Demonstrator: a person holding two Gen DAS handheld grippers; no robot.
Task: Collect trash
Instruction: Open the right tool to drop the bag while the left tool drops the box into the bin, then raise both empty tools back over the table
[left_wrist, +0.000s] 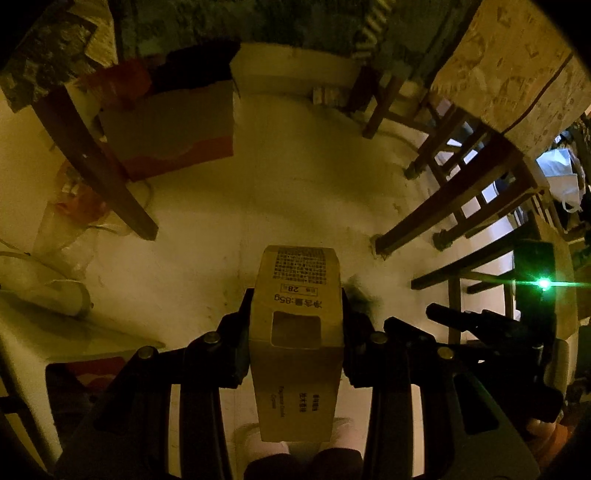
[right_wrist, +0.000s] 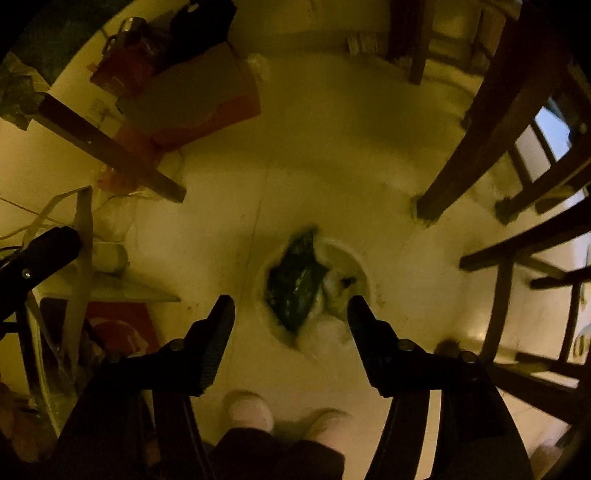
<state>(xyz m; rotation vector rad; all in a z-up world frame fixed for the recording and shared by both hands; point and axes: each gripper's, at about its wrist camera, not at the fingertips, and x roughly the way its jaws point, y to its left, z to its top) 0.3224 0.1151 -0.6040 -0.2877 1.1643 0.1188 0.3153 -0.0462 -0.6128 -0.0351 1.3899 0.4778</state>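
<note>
My left gripper (left_wrist: 295, 314) is shut on a small cardboard box (left_wrist: 297, 332) with printed text and a cut-out window, held above the pale floor. My right gripper (right_wrist: 291, 301) is open and empty, high above a round white bin (right_wrist: 354, 254) on the floor. The bin holds a dark green wrapper (right_wrist: 295, 280) and pale crumpled trash (right_wrist: 332, 291). The right gripper (left_wrist: 480, 325) also shows at the right edge of the left wrist view.
Wooden chair and table legs (right_wrist: 480, 122) stand at right, another leg (right_wrist: 110, 147) at left. An open cardboard box (left_wrist: 170, 125) with red bags sits at the back left. A white cup (right_wrist: 109, 256), cables and clutter lie at left. The person's pale slippers (right_wrist: 251, 410) are below.
</note>
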